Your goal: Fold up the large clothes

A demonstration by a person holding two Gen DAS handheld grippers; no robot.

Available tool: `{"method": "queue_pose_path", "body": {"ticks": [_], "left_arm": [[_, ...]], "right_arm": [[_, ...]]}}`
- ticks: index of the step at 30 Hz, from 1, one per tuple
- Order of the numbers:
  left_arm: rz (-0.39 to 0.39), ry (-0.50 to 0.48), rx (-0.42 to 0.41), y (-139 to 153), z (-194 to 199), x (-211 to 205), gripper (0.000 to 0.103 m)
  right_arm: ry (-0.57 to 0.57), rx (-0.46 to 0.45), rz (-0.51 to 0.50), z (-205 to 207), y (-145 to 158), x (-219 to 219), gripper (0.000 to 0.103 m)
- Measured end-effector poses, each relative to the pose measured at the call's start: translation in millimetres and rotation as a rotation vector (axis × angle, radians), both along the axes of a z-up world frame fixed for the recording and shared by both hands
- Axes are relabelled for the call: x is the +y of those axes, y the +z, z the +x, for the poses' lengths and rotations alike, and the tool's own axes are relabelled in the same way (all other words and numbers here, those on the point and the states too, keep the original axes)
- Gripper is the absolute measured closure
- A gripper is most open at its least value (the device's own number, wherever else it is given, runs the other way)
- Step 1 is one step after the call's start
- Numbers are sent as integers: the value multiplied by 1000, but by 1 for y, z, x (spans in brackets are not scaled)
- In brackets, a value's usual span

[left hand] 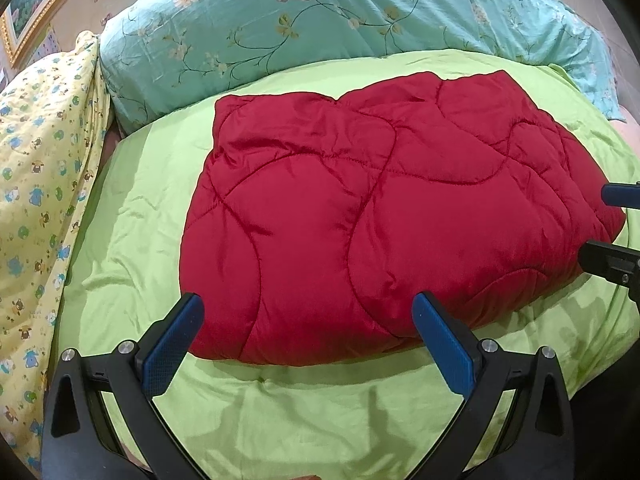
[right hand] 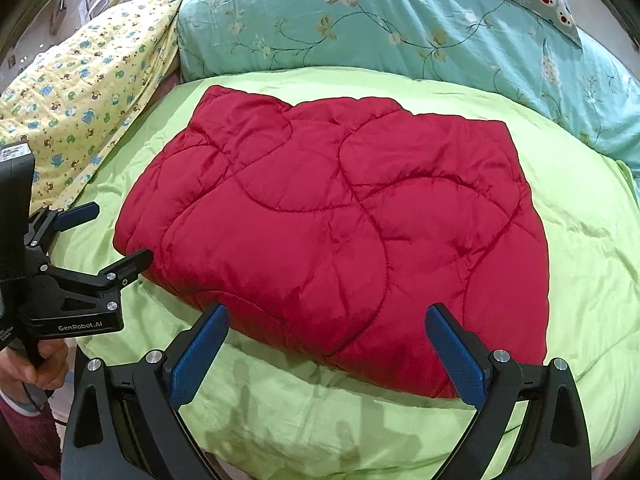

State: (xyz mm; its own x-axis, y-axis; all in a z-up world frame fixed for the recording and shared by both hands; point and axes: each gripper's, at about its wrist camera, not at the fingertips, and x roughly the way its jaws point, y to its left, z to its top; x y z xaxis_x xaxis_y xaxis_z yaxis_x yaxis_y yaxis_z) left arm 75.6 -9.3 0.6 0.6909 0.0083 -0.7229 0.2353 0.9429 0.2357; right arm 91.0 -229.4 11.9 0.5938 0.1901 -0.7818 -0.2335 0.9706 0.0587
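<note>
Both my left claw (left hand: 308, 314) and right claw (right hand: 328, 324) gape empty before the folded red quilt (left hand: 380, 208) on the lime-green bedspread (left hand: 132, 240), teal floral duvet (left hand: 320, 20) beyond.

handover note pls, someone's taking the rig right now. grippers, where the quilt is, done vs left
Left gripper: open, empty, at the near edge of the red quilt.
Right gripper: open, empty, also at the near edge.
Red quilt lies folded into a thick rectangle on the green bedspread, neither gripper touching it.
Done: quilt looks folded several times over.
Left: probably one more fold or a tidy of the edges, if a smaller bundle is wanted.
</note>
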Motion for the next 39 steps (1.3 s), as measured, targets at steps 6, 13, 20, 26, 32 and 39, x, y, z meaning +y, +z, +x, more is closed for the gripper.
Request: {"method": "queue_pose_path", "body": {"ticks": [6,13,20,26,32,39], "left_arm": [[-1,-1,-1,0,0,0,0],[-11,3,-13,6,0,0,0],[-13,5,-17,7,-2,-1,0],[-2,10,-17,6,-2,-2,0],[-4,5,-19,7,-2,-3,0],[-5,7,-18,8,-1,-3,0]], "right_arm": [[5,-1,-3,0,2,2,4],[9,-16,-5,0,7,3,4],[16,-18,-10,-1,7,5,4],[16,-17,-9,-1,7,5,4],[14,-17,-7,0,8,4,4],[13,-16,-7,0,8,3,4]]}}
